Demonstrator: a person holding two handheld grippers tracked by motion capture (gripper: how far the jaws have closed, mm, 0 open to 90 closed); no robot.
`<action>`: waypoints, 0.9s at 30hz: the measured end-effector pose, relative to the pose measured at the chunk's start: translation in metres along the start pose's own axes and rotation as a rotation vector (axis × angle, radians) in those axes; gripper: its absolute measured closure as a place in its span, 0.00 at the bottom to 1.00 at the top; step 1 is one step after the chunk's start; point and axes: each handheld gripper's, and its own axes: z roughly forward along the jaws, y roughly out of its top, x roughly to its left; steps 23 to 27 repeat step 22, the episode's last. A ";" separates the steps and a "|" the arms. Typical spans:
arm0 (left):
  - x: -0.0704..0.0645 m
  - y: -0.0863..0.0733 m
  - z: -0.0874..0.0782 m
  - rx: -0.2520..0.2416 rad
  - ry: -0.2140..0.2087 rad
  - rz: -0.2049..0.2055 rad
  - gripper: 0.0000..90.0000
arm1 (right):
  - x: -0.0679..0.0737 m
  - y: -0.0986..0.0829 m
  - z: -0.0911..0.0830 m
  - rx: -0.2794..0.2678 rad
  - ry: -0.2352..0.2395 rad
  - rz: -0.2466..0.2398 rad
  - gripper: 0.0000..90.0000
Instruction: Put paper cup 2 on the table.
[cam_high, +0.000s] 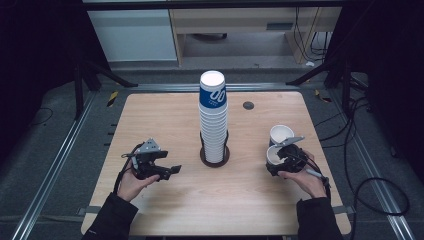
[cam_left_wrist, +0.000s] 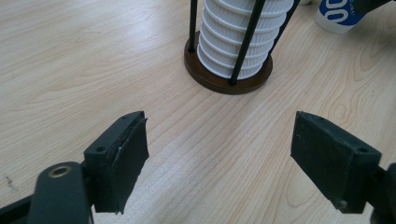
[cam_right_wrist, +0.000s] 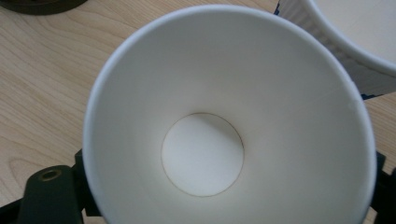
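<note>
A tall stack of ribbed white paper cups, the top one with a blue band, stands in a wire holder on a round brown base at mid-table. My left gripper hovers left of it, open and empty; in the left gripper view its jaws stand wide apart, facing the holder base. My right gripper is shut on a single white cup, whose empty inside faces the right gripper view. A second cup stands upright just behind it, close beside it.
The wooden table has a small dark round grommet at the back right. A blue-and-white cup shows beyond the holder in the left gripper view. Metal rails and cables run along the floor on both sides.
</note>
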 end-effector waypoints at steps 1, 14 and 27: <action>0.000 0.000 0.000 -0.001 -0.001 0.000 0.20 | 0.000 0.000 0.001 -0.001 0.000 -0.010 0.14; 0.004 0.001 -0.008 -0.023 0.012 -0.009 0.20 | -0.003 -0.008 -0.013 -0.087 -0.009 0.025 0.07; 0.010 -0.001 -0.013 -0.031 0.035 -0.029 0.20 | -0.004 -0.016 -0.023 -0.115 -0.005 0.041 0.05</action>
